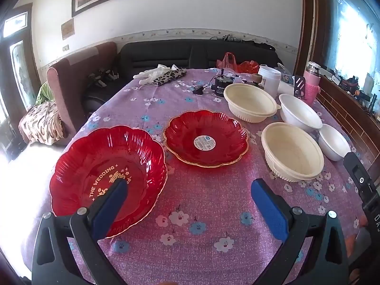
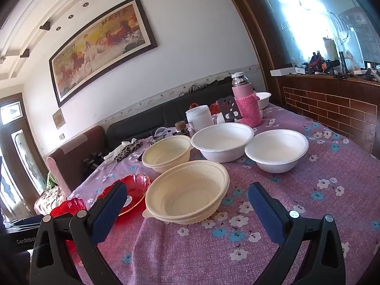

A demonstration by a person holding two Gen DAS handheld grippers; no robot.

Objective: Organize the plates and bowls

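Left wrist view: both grippers' jaws gape apart, empty; the left gripper (image 1: 190, 190) should pinch the near red plate's (image 1: 78, 166) rim squarely, I judge.

– Where does my left wrist camera sit?
– Just behind my left gripper (image 1: 188, 186), low over the worktop (image 1: 213, 213), looking forward between the wide-apart fingers toward the sofa (image 1: 190, 52). The near red plate (image 1: 106, 178) lies close, partly behind the left-hand finger.

– And my right one?
– Behind my right gripper (image 2: 187, 191), also low, tilted, facing the painting (image 2: 99, 45). The near cream bowl (image 2: 187, 192) sits close, ahead between the fingers.

– What do they share?
– Both red plates, both cream bowls, both white bowls, the pink flask (image 1: 311, 83) and the sofa.
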